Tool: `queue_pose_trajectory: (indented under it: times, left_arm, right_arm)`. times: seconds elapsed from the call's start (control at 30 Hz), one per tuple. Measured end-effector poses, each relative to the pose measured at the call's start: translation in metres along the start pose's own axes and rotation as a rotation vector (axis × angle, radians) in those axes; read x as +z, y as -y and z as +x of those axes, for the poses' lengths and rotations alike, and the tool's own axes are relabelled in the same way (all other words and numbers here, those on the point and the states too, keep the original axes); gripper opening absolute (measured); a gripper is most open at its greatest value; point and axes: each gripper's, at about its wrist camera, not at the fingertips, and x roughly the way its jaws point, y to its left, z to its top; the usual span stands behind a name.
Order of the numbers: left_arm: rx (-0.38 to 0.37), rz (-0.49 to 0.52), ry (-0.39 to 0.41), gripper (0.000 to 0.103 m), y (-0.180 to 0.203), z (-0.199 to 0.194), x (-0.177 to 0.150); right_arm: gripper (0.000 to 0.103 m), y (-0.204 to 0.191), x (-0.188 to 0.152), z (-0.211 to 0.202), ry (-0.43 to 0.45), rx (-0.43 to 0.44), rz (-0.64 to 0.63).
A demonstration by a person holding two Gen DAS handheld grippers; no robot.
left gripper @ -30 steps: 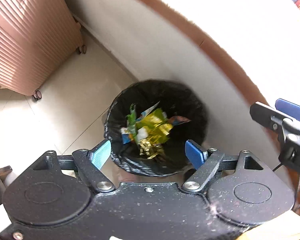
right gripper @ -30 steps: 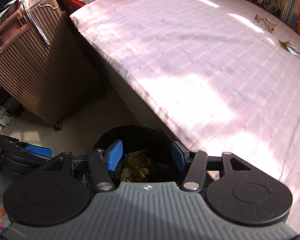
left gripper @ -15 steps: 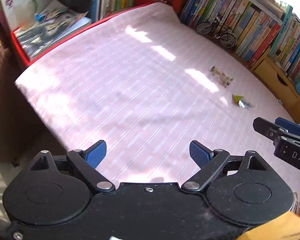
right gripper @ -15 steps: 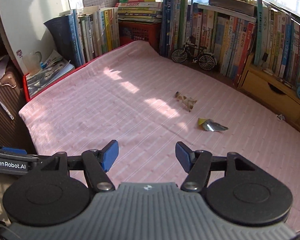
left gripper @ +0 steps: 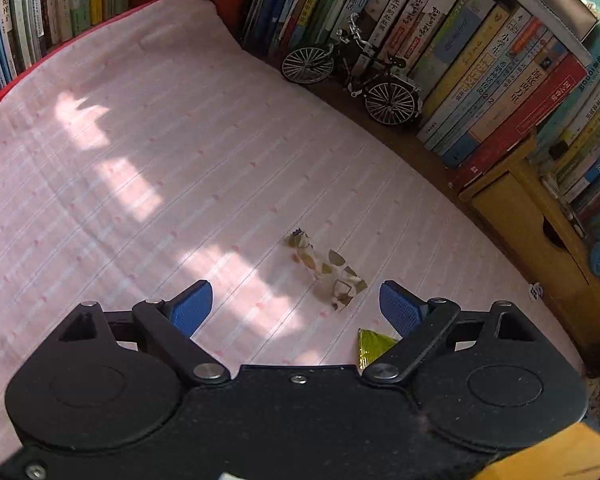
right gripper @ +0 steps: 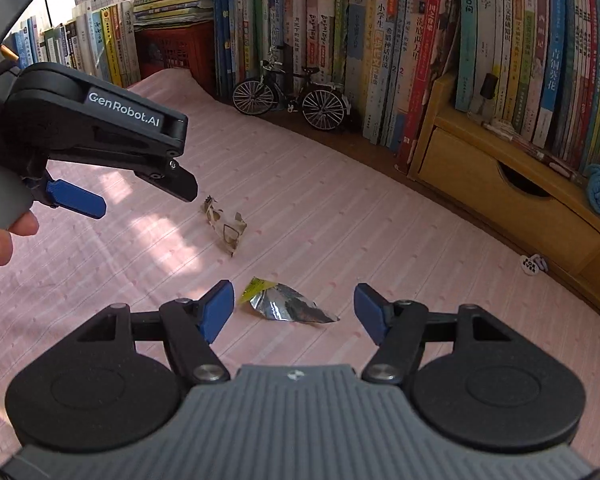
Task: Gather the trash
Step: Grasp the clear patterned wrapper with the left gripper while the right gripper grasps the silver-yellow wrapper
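Note:
Two pieces of trash lie on the pink striped bedsheet (left gripper: 140, 184). A crumpled leaf-print wrapper (left gripper: 327, 271) lies just ahead of my left gripper (left gripper: 296, 306), which is open and empty above the sheet. The same wrapper (right gripper: 225, 229) shows in the right wrist view, below the left gripper's fingers (right gripper: 76, 199). A silver foil wrapper with a yellow-green end (right gripper: 286, 306) lies between the open fingers of my right gripper (right gripper: 294, 309); whether they touch it I cannot tell. Its yellow corner (left gripper: 370, 346) peeks out by the left gripper's right finger.
A model bicycle (right gripper: 290, 98) stands at the bed's far edge before rows of books (right gripper: 380, 40). A yellow wooden drawer unit (right gripper: 512, 192) runs along the right side. A small heart tag (right gripper: 531, 265) lies beside it. A hand (right gripper: 0, 236) holds the left gripper.
Both grippers swung from the black bin by the bed up over the sheet and closed in on the two wrappers. Both stayed open.

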Motion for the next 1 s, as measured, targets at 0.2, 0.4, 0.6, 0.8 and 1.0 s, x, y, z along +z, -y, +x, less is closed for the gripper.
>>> queue_pose_trajectory:
  times: [0.2,0.4,0.6,0.8,1.0]
  left_arm:
    - [0.063,0.033,-0.072,0.09,0.014,0.049,0.008]
    - [0.087,0.032,-0.108,0.088,0.019,0.078,0.013]
    - [0.124,0.141,-0.057,0.076,0.033,0.079,0.009]
    - [0.142,0.214,-0.01,0.029,0.036,0.071,0.005]
    - [0.085,0.212,-0.006,0.012,0.03,0.063,0.002]
  right_arm:
    - [0.081,0.01,-0.002,0.026,-0.038,0.03,0.02]
    - [0.081,0.008,-0.004,0.054,-0.098,0.051,0.022]
    - [0.081,0.001,-0.006,0.07,-0.141,0.065,-0.008]
    - [0.072,-0.005,-0.006,0.073,-0.127,0.073,-0.041]
    - [0.034,-0.004,-0.005,0.066,-0.102,0.085,-0.025]
